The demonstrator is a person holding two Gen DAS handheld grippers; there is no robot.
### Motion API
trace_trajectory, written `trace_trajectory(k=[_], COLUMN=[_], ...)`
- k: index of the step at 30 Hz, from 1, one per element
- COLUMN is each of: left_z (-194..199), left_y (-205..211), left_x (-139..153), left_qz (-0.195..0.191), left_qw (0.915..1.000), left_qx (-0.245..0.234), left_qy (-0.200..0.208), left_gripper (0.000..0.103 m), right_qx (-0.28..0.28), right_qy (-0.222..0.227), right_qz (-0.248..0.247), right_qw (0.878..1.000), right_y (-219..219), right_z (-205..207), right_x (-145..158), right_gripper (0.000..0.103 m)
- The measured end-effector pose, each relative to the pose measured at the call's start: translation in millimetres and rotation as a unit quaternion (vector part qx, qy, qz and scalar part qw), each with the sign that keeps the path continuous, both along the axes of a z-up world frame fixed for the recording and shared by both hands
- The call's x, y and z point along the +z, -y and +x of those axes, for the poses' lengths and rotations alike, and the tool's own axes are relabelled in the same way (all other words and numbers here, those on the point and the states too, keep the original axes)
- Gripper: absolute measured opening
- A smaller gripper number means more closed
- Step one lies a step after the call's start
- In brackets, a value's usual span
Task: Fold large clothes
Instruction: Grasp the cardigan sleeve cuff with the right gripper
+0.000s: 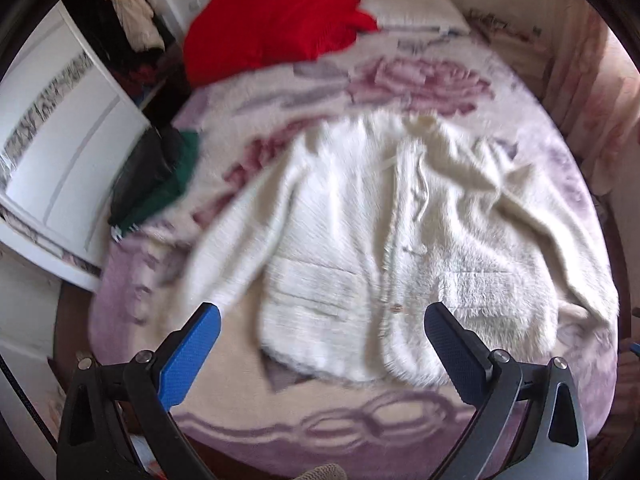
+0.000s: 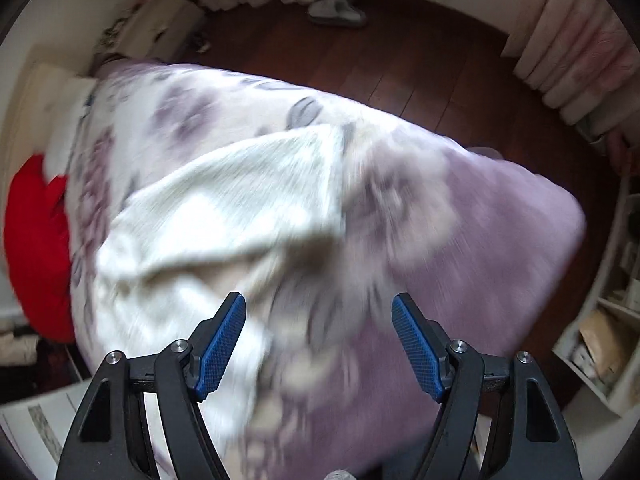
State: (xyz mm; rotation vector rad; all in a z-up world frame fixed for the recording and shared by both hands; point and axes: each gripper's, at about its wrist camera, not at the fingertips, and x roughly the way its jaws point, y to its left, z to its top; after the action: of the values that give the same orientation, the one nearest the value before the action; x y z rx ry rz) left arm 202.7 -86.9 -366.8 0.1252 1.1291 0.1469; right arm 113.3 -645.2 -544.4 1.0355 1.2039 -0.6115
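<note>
Lying ahead of the jaws: a white fluffy cardigan [image 1: 384, 232] is spread front-up on the bed blanket [image 1: 540, 132], its hem seen just beyond and between the left fingertips, with nothing clasped by them.
Left gripper [image 1: 322, 322]: jaws are held wide apart and empty, above the blanket near the foot edge of the bed; contact with the fabric cannot be told through the blur.
Right gripper [image 2: 319, 312]: jaws are spread and empty; part of the cardigan [image 2: 224, 216] is seen to the left of and beyond the left finger, while lilac blanket [image 2: 480, 240] fills the gap between the fingers.
Pose, left: the gripper is pointed steeply down at the bed, looking along the cardigan from hem to collar.
Pose, right: the gripper is angled down over the bed's corner, with dark wooden floor [image 2: 420, 60] seen beyond the blanket edge.
Cardigan look: a front opening with small buttons and a drawstring is seen down the middle, patch pockets near the hem, one sleeve stretched out to the left, the other rumpled at the right.
Surroundings: a red garment [image 1: 276, 24] is piled near the pillow [image 1: 412, 12], and a dark green and black bundle [image 1: 156, 176] is laid at the bed's left edge beside a white wardrobe door [image 1: 64, 148].
</note>
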Motion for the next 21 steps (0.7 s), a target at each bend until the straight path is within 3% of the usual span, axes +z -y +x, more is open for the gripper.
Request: trace_trajectory(k=[4,7,9,10,11,12,14,18,20,21], left_z=[31,58,74,79,85,88,97,104,104,103], left_y=[36,63,80,85,93,97,112,133,139,139], left_x=[-76,-110,-122,-125,-127,-128,-133,-137,-143,-145], left_qz=[0.021,0.04,0.035,0.034,0.028,0.024,0.011,0.001,0.004,0.004], left_qw=[0.9987,0.9971,0.9972,0.9973,0.9976,0.9977,0.9978,0.9977,0.997,0.9965], left_qx=[0.008,0.015,0.015,0.014,0.012,0.01,0.005,-0.014,-0.021,-0.022], left_qy=[-0.045,-0.063,-0.064,-0.064,-0.063,-0.063,-0.065,-0.066,-0.074,-0.08], left_gripper=[0.103,0.103,0.103,0.103,0.103,0.103,0.103,0.103,0.103,0.103], right_qx=[-0.024,-0.037,-0.014,0.001,0.019,0.029,0.041,0.033,0.042,0.049], right_qy=[0.017,-0.001,-0.025,-0.025,-0.031,-0.036,-0.018,0.004,-0.01,-0.023], right_qz=[0.014,0.068,0.044,0.032,0.023,0.016,0.007,-0.062,-0.052,-0.029], right_qw=[0.999,0.997,0.999,0.999,0.999,0.999,0.999,0.998,0.998,0.998], right_y=[40,48,43,40,37,37,39,70,85,87], right_z=[47,78,90,96,101,103,104,105,113,115], right_x=[-89,-145,-150,-150,-150,-150,-140,-111,-120,-129], right_gripper=[0.077,0.077,0.071,0.05,0.04,0.017,0.012,0.01,0.012,0.022])
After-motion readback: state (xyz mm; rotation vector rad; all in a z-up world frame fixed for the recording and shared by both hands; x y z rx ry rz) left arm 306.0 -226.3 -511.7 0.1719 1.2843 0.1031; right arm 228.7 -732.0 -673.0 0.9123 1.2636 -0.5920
